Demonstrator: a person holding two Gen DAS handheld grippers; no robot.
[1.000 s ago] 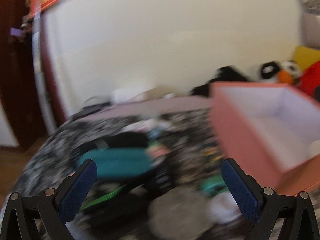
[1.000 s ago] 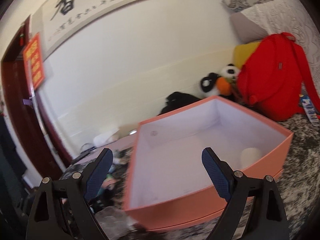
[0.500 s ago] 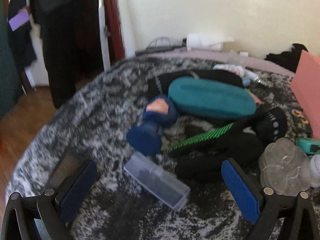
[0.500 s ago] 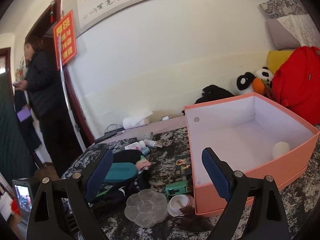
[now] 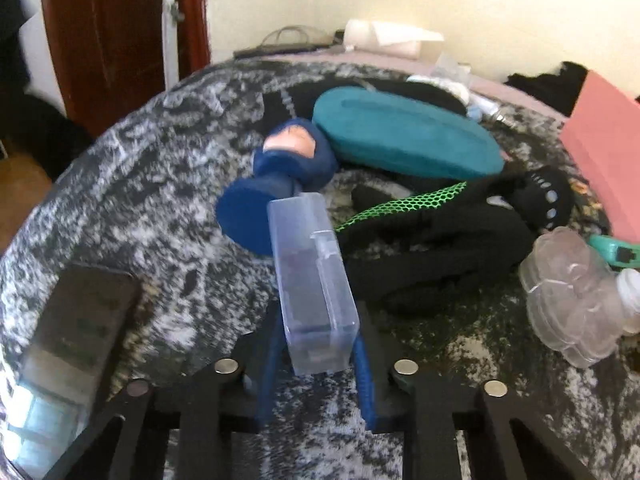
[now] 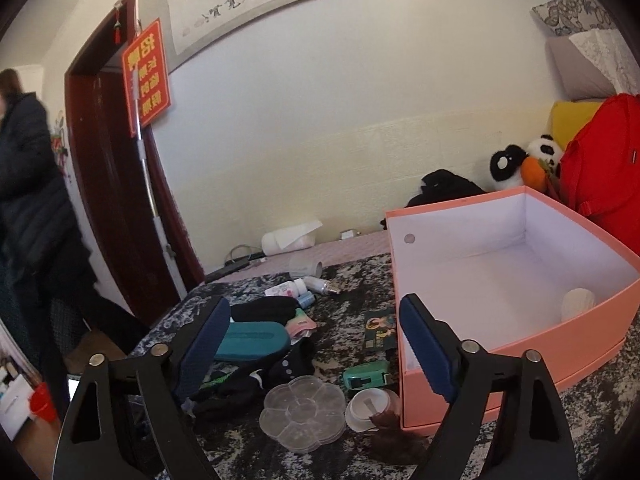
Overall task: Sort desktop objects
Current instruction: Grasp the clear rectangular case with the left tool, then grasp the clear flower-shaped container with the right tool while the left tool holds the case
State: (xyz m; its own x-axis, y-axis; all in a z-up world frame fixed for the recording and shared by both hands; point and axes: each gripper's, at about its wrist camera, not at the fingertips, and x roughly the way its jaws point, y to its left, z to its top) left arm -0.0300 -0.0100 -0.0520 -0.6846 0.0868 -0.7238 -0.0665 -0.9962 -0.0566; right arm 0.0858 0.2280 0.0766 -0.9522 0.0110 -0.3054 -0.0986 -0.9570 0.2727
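Your left gripper [image 5: 316,364] clamps the clear case [image 5: 312,276] by its near end; it's light, stiff, slick, so grip mid-body. Right gripper [image 6: 316,344] gapes empty.

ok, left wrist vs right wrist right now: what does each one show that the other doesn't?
Left wrist only: the left tool shut on the clear plastic case, plus a blue dumbbell behind it and a dark phone lying at left.

Right wrist only: the right tool open and holding nothing, the inside of the pink box with a white object in it, and a red backpack.

Both: the teal case, the clear flower-shaped tray, and the pink box.
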